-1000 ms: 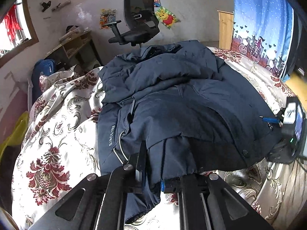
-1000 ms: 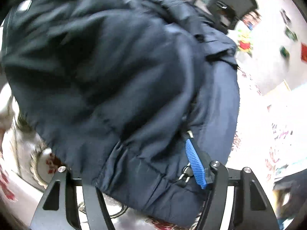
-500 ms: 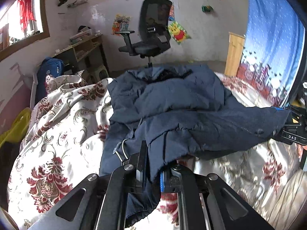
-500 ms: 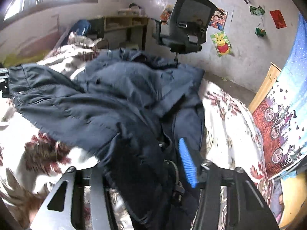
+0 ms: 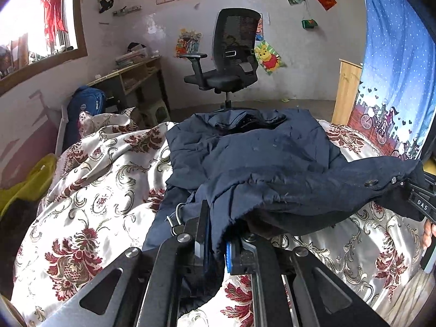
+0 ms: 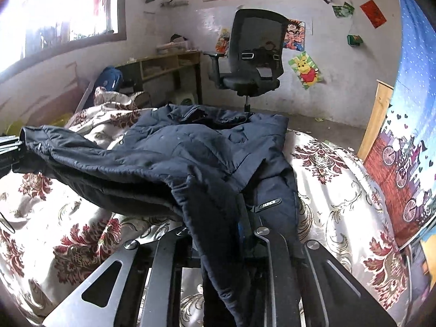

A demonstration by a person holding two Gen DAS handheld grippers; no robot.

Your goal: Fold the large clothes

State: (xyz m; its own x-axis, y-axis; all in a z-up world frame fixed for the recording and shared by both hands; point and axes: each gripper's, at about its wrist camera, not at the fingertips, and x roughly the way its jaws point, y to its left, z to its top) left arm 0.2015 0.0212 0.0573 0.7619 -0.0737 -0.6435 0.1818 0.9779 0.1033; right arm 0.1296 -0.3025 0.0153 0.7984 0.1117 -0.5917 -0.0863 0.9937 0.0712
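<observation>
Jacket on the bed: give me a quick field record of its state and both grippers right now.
item: navy jacket
surface: floral bedspread
lay: crumpled, near hem raised off the bed between the two grippers, far part resting
left gripper: shut on the hem
right gripper: jaws closing, jacket fabric between its fingers
fold: not yet made
background: office chair behind the bed

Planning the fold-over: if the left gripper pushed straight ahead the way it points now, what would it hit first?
Probably the navy jacket itself. The left gripper is shut on its hem, and the bunched body lies right ahead on the floral bedspread; depth is hard to judge.
</observation>
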